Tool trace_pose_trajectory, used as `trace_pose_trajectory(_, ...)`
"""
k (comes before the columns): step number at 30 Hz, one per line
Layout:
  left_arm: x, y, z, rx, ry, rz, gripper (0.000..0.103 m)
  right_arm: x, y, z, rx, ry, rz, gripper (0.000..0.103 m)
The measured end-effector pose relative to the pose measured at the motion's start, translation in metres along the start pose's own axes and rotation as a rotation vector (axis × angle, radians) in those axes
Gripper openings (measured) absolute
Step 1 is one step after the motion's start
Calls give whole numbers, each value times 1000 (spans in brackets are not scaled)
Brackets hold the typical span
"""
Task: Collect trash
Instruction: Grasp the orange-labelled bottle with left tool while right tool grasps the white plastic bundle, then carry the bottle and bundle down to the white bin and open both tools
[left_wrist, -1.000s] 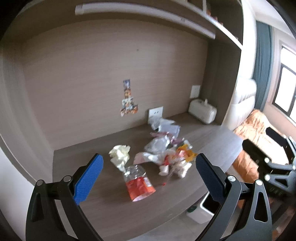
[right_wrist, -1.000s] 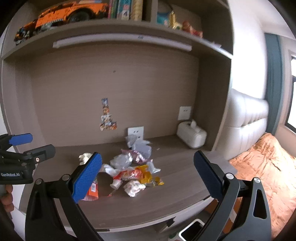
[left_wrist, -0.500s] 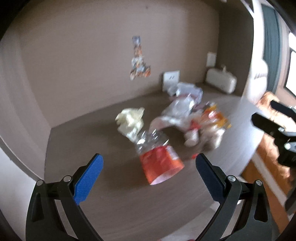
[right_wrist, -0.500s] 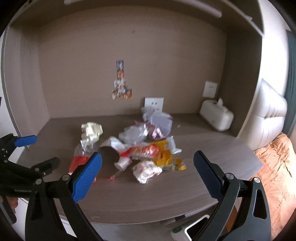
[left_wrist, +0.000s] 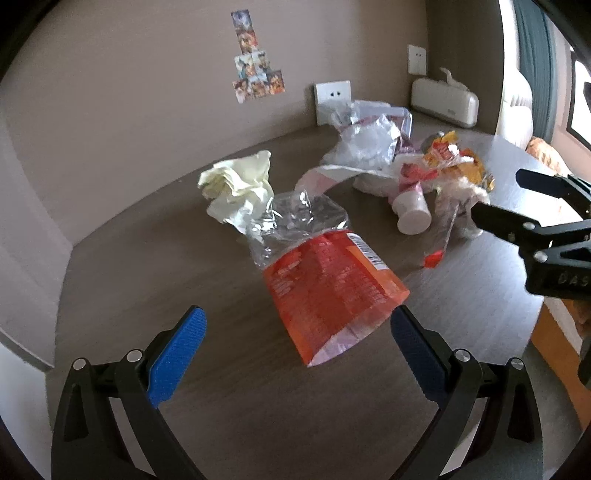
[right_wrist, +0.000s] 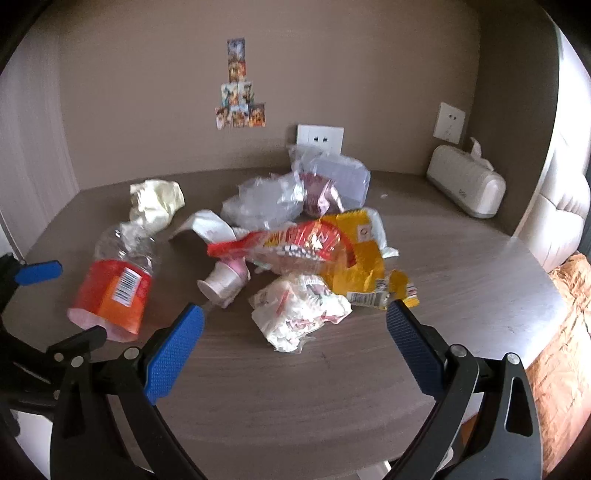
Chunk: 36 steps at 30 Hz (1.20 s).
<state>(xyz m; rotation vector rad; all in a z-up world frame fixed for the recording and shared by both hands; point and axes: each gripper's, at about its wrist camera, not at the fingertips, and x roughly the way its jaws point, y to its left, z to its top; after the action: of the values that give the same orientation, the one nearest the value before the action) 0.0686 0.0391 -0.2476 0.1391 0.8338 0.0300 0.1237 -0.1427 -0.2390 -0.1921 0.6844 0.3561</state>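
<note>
A pile of trash lies on the brown desk (right_wrist: 461, 295). A crushed clear bottle with an orange label (left_wrist: 325, 280) lies just ahead of my open left gripper (left_wrist: 295, 343); it also shows in the right wrist view (right_wrist: 114, 284). A crumpled white wrapper (right_wrist: 299, 310) lies just ahead of my open right gripper (right_wrist: 295, 339). Behind it are a red and yellow snack bag (right_wrist: 314, 243), a small white cup (right_wrist: 225, 280), a crumpled yellowish paper (right_wrist: 157, 201) and clear plastic bags (right_wrist: 266, 201). Both grippers are empty.
A white tissue box (right_wrist: 467, 186) stands at the back right of the desk. Wall sockets (right_wrist: 319, 138) and stickers (right_wrist: 238, 101) are on the back wall. An orange blanket (right_wrist: 565, 332) lies beyond the desk's right edge.
Both grippers have moved forward and down toward the desk. The bottle now sits just in front of the left fingers and the white wrapper just in front of the right ones.
</note>
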Motion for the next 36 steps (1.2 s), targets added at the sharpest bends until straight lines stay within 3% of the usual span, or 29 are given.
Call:
trace_pose_trajectory(5,15,5,4,-30,38,-29,97,24,-4,-2,-11,63,25,91)
trace_pose_trajectory(9,27,6,6,-27,53,-40,78,35,-7,1,-19,83,37,68)
trace_pose_trajectory(11,30,10,9,-52,60,-70,72,37,-9,1,-17,83,50,65)
trace_pose_trajectory(13,32,11,11,-60,57,-95,58,38,-9,1,-22,75,57,60)
trace_pose_trajectory(15,33,11,13,-65,50,-125,35,38,-10,-1,-16,64,78,58)
trace_pose_trajectory(16,33,12,14,-76,43,-140,33,37,-10,-2,-15,58,85,57)
trace_pose_trajectory(18,32,16,15,-101,32,-172,13,36,-10,-3,-16,51,91,55)
trace_pose_trajectory(20,31,19,17,-130,21,-190,10,32,-10,-5,-8,33,90,54)
trace_pose_trajectory(27,12,11,24,-93,1,-180,3,9,-12,-3,38,24,97,53)
trace_pose_trajectory(36,-40,9,42,-52,-45,-156,3,-51,-13,8,60,-21,92,53)
